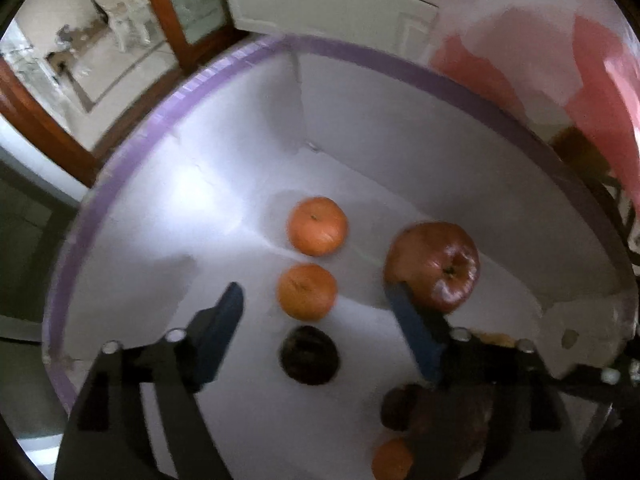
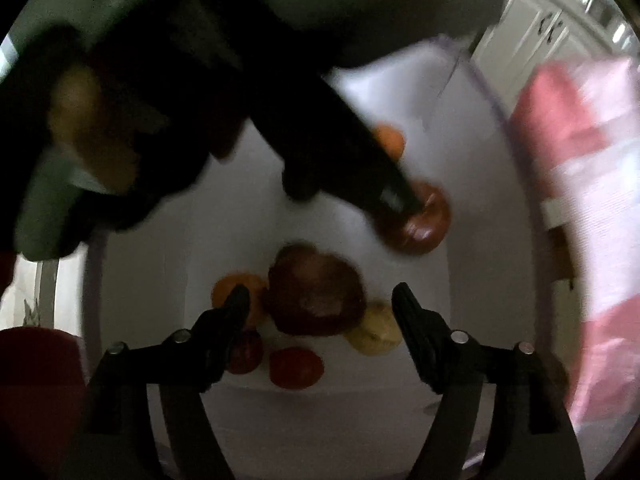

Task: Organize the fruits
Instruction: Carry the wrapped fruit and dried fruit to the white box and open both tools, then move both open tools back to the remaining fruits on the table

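Observation:
A white bin with a purple rim point(image 1: 168, 120) holds the fruit. In the left wrist view, two oranges point(image 1: 318, 226) point(image 1: 307, 291), a red apple point(image 1: 434, 266) and a dark round fruit point(image 1: 309, 354) lie on its floor. My left gripper point(image 1: 316, 300) is open over the nearer orange, its right finger beside the apple. In the right wrist view, my right gripper point(image 2: 320, 302) is open above a large dark red fruit point(image 2: 316, 294), with an orange point(image 2: 236, 286), a yellow fruit point(image 2: 376, 330) and small red fruits point(image 2: 296, 366) around it. The left gripper reaches in from the upper left to the apple point(image 2: 424, 224).
A pink and white cloth point(image 1: 592, 92) lies past the bin's far right rim, also in the right wrist view point(image 2: 592, 184). A wooden door frame point(image 1: 164, 20) and white chair point(image 1: 116, 4) stand beyond. White cabinets point(image 2: 532, 36) are at upper right.

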